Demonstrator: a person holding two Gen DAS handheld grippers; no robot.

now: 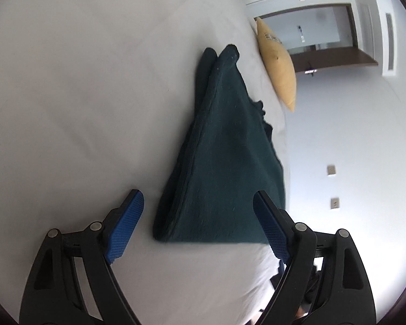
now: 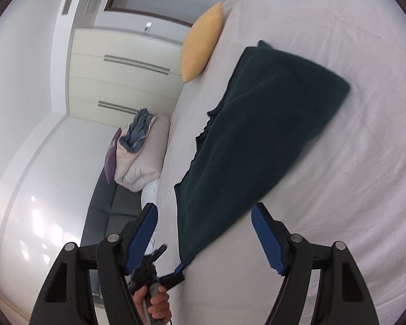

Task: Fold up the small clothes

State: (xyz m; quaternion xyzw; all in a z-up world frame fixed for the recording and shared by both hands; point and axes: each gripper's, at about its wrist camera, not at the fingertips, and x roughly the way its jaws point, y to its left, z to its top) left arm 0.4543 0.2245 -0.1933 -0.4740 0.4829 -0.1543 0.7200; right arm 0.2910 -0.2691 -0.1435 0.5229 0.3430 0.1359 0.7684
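- Dark green garment (image 1: 222,146): lies on the white bed sheet (image 1: 67,94), folded into a layered stack; stacked edges run along one long side.
- Garment position: near the edge of the bed, below the yellow pillow (image 1: 277,62), which lies at the same edge.
- Left tongs (image 1: 199,214): spread wide apart, gripping nothing. One blue pad (image 1: 125,227) lies over bare sheet; the other sits at the near corner of the garment. The garment's near end falls in the gap between the pads.
- Right tongs (image 2: 204,230): likewise spread wide, gripping nothing. The near end of the garment (image 2: 257,140) appears in the gap; contact with either pad cannot be confirmed.
- Right wrist view, lower centre: the other handheld unit (image 2: 159,270), held by a hand (image 2: 154,302), has a blue tip (image 2: 179,268) touching the garment's lowest corner. Whether that tip pinches the cloth cannot be determined.
- Beyond the bed edge: a grey sofa (image 2: 105,216) carrying a folded pale duvet (image 2: 140,157) with blue cloth on top and a purple cushion (image 2: 111,159) beside it.
- Background: white wardrobe doors (image 2: 116,81) with long bar handles.
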